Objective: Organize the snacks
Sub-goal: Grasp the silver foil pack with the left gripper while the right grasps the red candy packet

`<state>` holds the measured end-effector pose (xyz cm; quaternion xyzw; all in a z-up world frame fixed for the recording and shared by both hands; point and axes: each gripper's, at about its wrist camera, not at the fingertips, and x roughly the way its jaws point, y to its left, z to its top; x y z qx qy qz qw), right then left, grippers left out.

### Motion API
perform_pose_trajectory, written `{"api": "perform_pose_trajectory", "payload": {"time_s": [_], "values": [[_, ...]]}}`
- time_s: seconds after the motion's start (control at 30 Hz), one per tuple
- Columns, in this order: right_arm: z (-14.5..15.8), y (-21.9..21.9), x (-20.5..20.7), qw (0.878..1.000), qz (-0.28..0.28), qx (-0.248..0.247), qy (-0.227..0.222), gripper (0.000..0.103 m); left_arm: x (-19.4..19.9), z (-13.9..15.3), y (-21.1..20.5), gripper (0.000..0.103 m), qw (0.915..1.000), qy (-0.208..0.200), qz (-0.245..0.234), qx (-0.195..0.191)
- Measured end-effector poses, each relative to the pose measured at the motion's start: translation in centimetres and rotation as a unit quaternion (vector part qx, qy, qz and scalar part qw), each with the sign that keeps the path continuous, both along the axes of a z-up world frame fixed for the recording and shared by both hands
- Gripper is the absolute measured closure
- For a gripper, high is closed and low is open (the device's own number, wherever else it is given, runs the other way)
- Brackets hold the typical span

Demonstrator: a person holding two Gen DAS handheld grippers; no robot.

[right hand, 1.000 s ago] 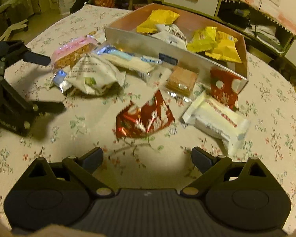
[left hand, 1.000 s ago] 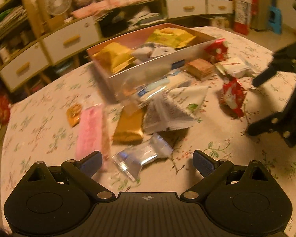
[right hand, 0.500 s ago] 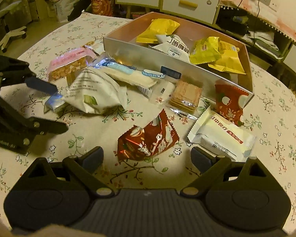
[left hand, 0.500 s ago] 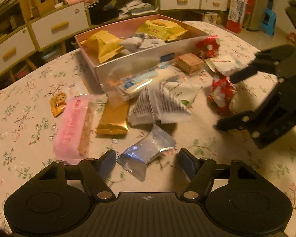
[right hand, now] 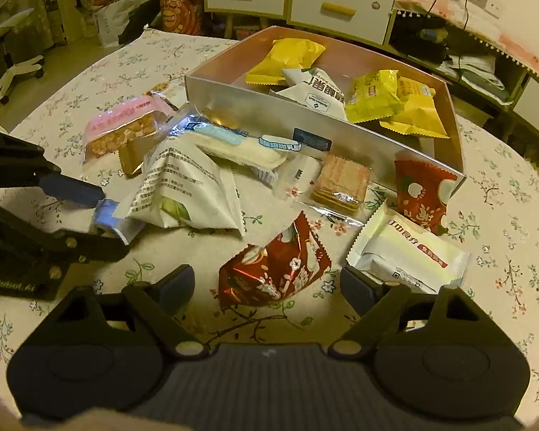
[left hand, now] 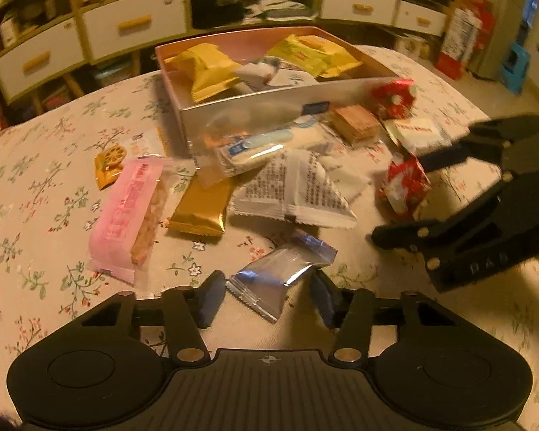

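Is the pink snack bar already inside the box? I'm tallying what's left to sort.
No, the pink snack bar lies on the tablecloth outside the box, beside a gold packet.

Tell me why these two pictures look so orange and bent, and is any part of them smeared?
Left wrist view: warm dim light tints everything orange, the fisheye lens bows the drawers, and the right gripper is smeared at the frame's edge. Right wrist view: same amber cast and curved edges, sharper overall, with glare on the silver box wall and a shadow under the red snack packet.
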<state>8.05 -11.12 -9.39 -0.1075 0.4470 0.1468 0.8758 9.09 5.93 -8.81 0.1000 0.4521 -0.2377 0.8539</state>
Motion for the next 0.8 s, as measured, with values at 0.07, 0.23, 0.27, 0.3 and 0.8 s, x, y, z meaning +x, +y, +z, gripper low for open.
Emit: {"api": "perform_pose_trajectory", "payload": {"time_s": [0.07,0.23,0.27,0.3,0.8], "values": [[0.1,0.0,0.0,1.0,0.001,0.003,0.0,0.025,0.2,0.1,0.1,0.061,0.9998,0.005,0.017,-0.006],[0.4,0.1,-0.1,1.0,0.004,0.007,0.0,0.043,0.3,0.2,-0.2,0.07,0.9994,0.008,0.033,-0.002],[0.5,0.1,-0.1,1.0,0.005,0.005,-0.001,0.049,0.2,0.2,-0.3,0.071,0.9994,0.008,0.034,0.001],[0.6,0.2,-0.1,1.0,0.006,0.005,-0.001,0.052,0.2,0.2,-0.4,0.072,0.9994,0.008,0.034,0.003],[1.4,0.2,-0.3,1.0,0.013,-0.006,0.009,0.066,-0.4,0.7,-1.1,0.074,0.9993,0.022,0.029,0.006]]}}
